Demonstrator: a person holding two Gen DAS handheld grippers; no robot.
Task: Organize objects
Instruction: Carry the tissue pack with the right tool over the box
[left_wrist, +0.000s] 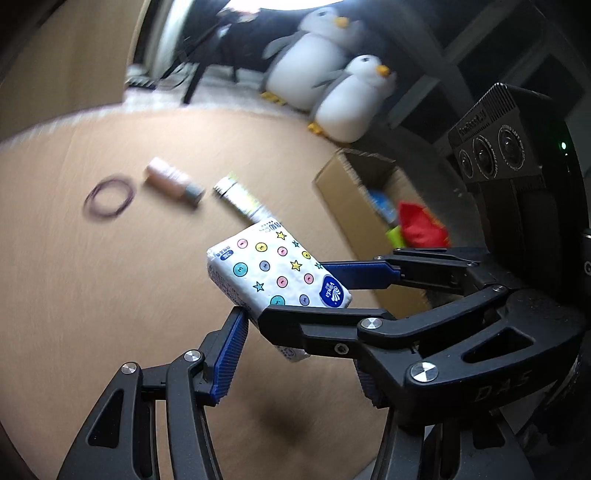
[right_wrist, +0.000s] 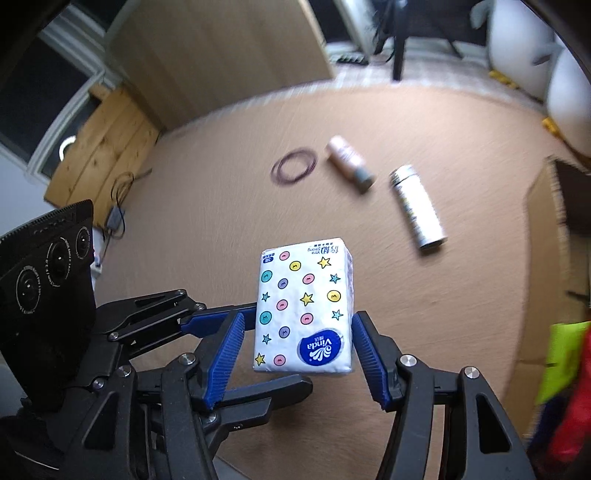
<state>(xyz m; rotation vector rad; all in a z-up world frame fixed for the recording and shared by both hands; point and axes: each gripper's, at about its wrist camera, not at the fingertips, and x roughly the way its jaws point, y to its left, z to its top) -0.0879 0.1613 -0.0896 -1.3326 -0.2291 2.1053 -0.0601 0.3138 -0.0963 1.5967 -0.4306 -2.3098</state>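
Left wrist view: one tissue pack (left_wrist: 277, 269), printed with dots and stars, raised off the brown table (left_wrist: 92, 295) and caught where the two tools cross. Right tongs (right_wrist: 297, 332) clenched across the pack's two long sides, logo end nearest their base. Left tongs (left_wrist: 301, 347) spread about the pack's lower end, one blue pad against its edge, the other pad hidden behind the right tongs; grip or no grip impossible to tell. Ahead of the tips and to their left, on the table: one dark elastic loop (left_wrist: 109, 199), then one pink bottle (left_wrist: 173, 181) and one white tube (left_wrist: 240, 199), both lying on their sides, all somewhat blurred. Ahead and to the right: one open cardboard box (left_wrist: 354, 192) with red, yellow-green and blue contents. Farther off, two plush penguins, one large (left_wrist: 314, 62) and one small (left_wrist: 354, 99), touching.
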